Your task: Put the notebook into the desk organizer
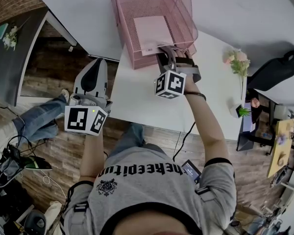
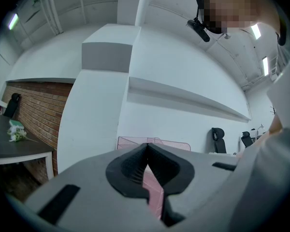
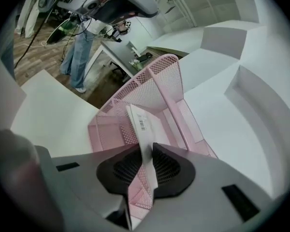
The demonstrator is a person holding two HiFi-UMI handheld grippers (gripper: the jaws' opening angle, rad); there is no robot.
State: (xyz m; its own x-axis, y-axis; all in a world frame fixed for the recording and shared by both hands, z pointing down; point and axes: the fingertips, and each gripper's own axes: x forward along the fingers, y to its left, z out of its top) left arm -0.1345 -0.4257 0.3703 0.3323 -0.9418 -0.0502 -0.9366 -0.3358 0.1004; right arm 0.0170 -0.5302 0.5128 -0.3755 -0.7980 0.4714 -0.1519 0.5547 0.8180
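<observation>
The pink mesh desk organizer (image 1: 121, 13) stands at the far edge of the white table (image 1: 137, 99). The white notebook (image 1: 149, 33) lies inside it, barcode end toward me. My right gripper (image 1: 169, 50) reaches over the organizer's front rim. In the right gripper view the notebook (image 3: 140, 122) runs between the jaws of the right gripper (image 3: 147, 146), which stand slightly apart around it, and the organizer (image 3: 164, 66) lies just ahead. My left gripper (image 1: 97, 61) hangs off the table's left edge. In its own view the left gripper (image 2: 146, 146) is shut and empty, with the organizer (image 2: 133, 141) ahead.
A small vase of flowers (image 1: 240, 65) stands on the table's right part. A dark desk (image 1: 10, 58) is at the far left. Cables and gear (image 1: 14, 160) lie on the wooden floor at the left. The white wall rises behind the organizer.
</observation>
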